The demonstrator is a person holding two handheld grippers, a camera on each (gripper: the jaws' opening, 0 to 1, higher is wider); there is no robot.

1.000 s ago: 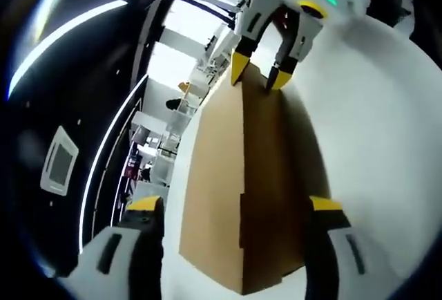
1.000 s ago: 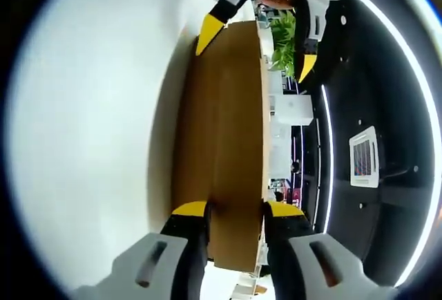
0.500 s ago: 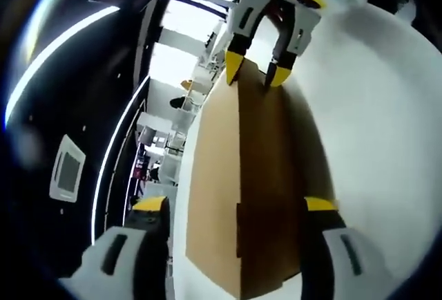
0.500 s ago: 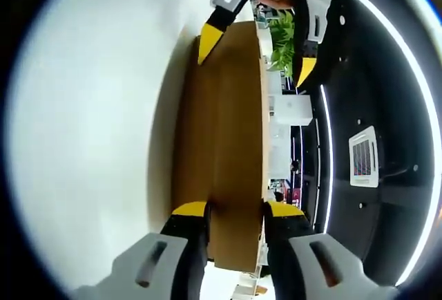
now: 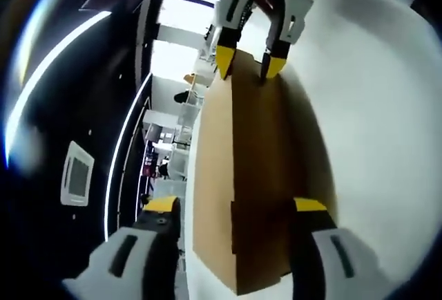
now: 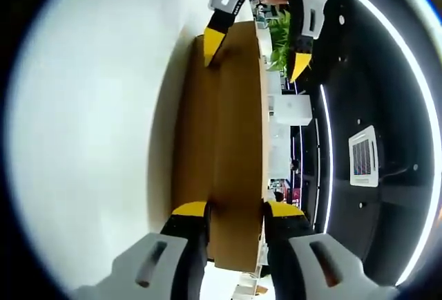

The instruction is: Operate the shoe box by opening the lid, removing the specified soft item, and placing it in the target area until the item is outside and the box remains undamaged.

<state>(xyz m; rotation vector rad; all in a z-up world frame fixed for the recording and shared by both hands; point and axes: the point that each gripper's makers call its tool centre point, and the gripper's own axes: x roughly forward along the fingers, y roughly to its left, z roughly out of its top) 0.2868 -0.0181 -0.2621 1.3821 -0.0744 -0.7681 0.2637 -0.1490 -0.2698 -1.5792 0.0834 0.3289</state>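
On the white worktop [image 6: 90, 141], the closed shoe box [image 5: 242, 189] is straddled endwise by the wide-open left gripper [image 5: 235, 207] and pinched by the right gripper [image 6: 235, 209]; uneven lifting could tear the lid.

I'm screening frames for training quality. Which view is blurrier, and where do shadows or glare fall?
Left gripper view: softer, dark side smeared; shoe box shadows the white table. Right gripper view: sharper; shadow beside the box on the table, bright ceiling light strips curved by fisheye.

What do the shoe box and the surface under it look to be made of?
The shoe box looks like plain cardboard: uniform matte brown, no print, with a crisp cut seam down its side. The table looks like a smooth white laminate or painted top, even and unmarked with a soft sheen; the exact material is unclear.
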